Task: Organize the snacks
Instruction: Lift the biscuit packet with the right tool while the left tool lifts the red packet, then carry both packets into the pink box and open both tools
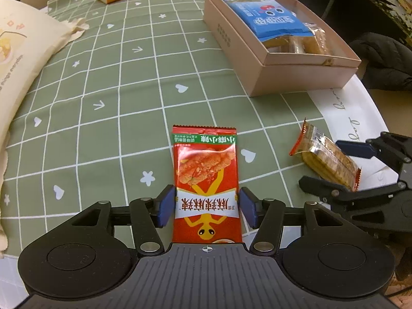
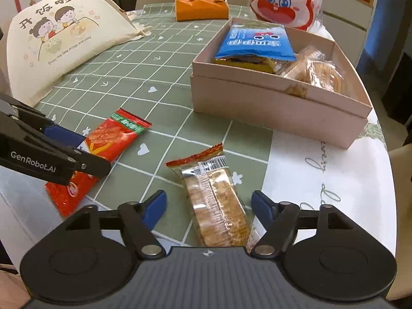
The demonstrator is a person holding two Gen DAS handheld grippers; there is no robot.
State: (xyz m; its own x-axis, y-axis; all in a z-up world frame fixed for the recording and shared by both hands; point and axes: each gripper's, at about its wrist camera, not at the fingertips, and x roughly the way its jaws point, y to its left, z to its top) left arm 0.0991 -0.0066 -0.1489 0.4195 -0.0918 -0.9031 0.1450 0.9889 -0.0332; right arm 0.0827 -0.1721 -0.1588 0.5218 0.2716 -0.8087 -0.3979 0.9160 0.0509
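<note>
A red snack packet (image 1: 206,170) lies flat on the green checked tablecloth, and my left gripper (image 1: 207,207) is shut on its near half, blue pads against both long edges. The right wrist view shows that left gripper (image 2: 90,154) over the same red packet (image 2: 113,139). A clear biscuit packet with red ends (image 2: 213,200) lies between the fingers of my right gripper (image 2: 208,206), which is open with gaps on both sides. From the left wrist view, the right gripper (image 1: 334,167) straddles the biscuit packet (image 1: 327,159). Further back, the pink cardboard box (image 2: 257,103) holds a blue packet (image 2: 255,42) and wrapped biscuits.
A cream fabric food cover (image 2: 59,41) stands at the left. An orange tissue box (image 2: 200,5) and a rabbit-print bag (image 2: 283,2) sit at the back. A white mat with script (image 2: 322,180) covers the table's right edge. Chairs stand behind the table.
</note>
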